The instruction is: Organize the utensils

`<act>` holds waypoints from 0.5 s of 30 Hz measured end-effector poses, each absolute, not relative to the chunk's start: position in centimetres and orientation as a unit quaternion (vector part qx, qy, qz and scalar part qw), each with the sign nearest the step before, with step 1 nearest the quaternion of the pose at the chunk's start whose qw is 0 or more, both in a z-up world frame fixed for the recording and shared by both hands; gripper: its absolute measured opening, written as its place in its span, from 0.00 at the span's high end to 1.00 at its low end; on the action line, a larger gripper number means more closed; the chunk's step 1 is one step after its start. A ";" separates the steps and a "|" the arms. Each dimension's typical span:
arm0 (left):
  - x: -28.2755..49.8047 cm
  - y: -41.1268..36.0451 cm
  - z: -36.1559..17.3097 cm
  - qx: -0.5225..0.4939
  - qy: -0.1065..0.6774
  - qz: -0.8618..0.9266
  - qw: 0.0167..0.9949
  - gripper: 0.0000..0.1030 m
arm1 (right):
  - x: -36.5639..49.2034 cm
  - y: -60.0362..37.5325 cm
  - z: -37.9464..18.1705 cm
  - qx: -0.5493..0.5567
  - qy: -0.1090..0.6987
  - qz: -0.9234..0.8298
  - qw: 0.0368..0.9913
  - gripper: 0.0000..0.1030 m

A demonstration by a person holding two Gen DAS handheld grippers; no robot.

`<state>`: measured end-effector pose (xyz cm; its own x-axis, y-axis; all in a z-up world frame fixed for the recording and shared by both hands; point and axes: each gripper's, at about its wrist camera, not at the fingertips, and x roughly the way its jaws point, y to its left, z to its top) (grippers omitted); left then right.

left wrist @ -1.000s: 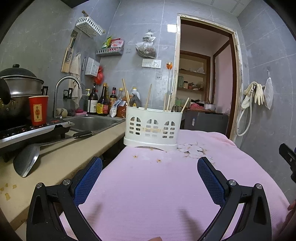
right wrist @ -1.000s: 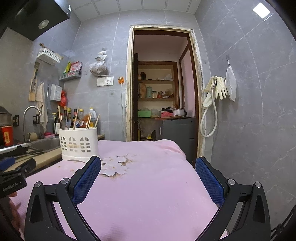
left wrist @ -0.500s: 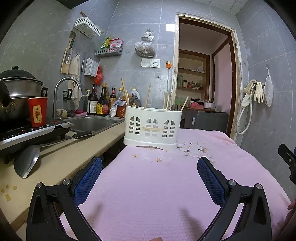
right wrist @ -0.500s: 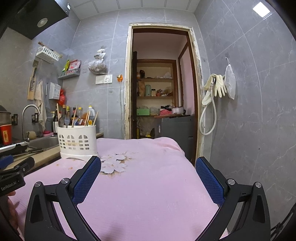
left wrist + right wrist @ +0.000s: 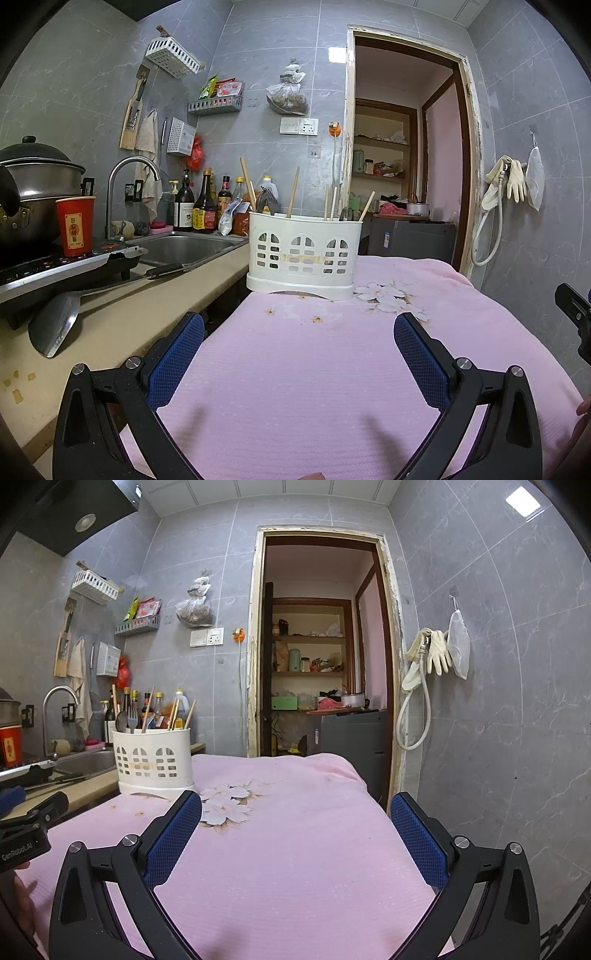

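Observation:
A white slotted utensil holder [image 5: 303,254] stands at the far end of the pink cloth-covered table [image 5: 295,369]. It holds several wooden chopsticks [image 5: 293,192] and some metal utensils [image 5: 266,201]. It also shows in the right wrist view [image 5: 153,762], far left of the gripper. My left gripper [image 5: 297,350] is open and empty, low over the cloth, well short of the holder. My right gripper [image 5: 295,829] is open and empty over the cloth's right part.
A beige counter [image 5: 110,325] runs along the left with a metal spatula [image 5: 55,325], a stove with a red cup [image 5: 75,226] and a pot [image 5: 35,192], a sink [image 5: 184,247] and bottles [image 5: 205,206]. A doorway [image 5: 321,657] lies behind the table.
Both grippers have dipped slightly, so the holder sits a little higher in view. Both stay open and empty.

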<state>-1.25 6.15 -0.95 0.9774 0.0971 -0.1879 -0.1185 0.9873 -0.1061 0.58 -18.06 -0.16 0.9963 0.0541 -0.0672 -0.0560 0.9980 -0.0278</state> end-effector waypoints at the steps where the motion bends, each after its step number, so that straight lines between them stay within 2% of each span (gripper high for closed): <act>1: -1.2 6.2 -1.0 -0.058 0.091 0.054 0.993 0.02 | 0.6 -18.1 -0.2 -0.015 0.033 0.027 0.999 0.00; 15: -1.2 6.2 -0.9 -0.055 0.091 0.052 0.993 0.02 | 0.6 -18.1 -0.2 -0.015 0.033 0.027 0.999 0.00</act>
<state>-1.16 6.16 -0.90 0.9778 0.0942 -0.1871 -0.1143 0.9884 -0.0996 0.57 -18.08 -0.16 0.9963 0.0533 -0.0667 -0.0553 0.9981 -0.0283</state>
